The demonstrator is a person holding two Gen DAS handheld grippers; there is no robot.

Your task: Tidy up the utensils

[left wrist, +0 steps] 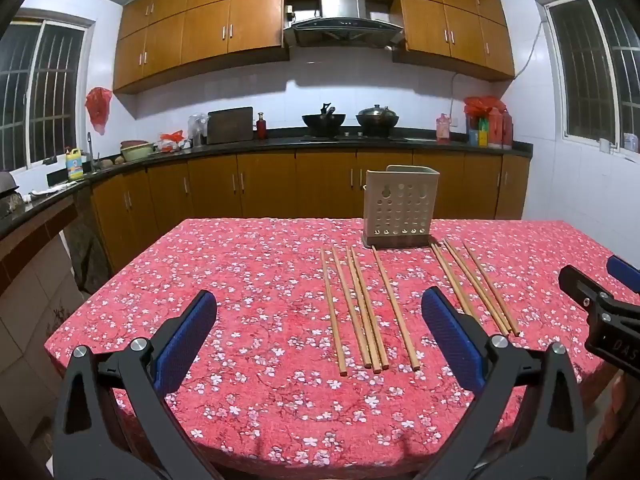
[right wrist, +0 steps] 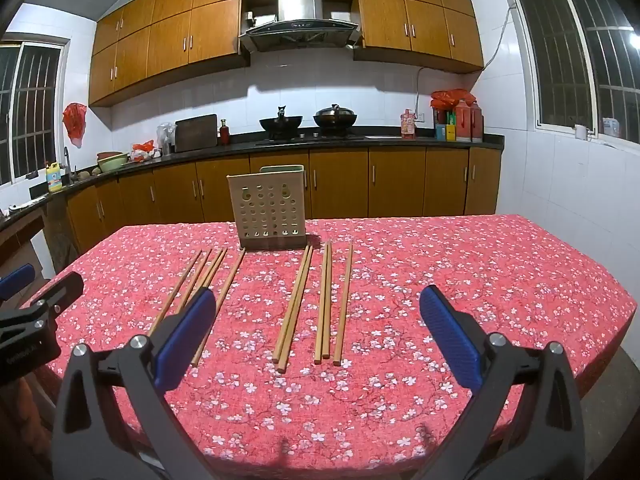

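On a table under a red floral cloth (right wrist: 480, 264), ten slim wooden chopsticks (right wrist: 298, 304) lie before a beige perforated plastic holder (right wrist: 270, 216). Left gripper (left wrist: 316, 344) and right gripper (right wrist: 316, 336) hover, jaws wide apart and empty; lifting one stick at mid-length would likely go cleanest.

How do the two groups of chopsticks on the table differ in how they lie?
The left group of chopsticks lies ahead of the left hand-held gripper; the right group of chopsticks lies ahead of the right hand-held gripper. In the right group two pairs touch and one stick lies apart; in the left group only the middle sticks run close together. Both count five, lie lengthwise on the floral tablecloth, and point toward the perforated utensil holder.
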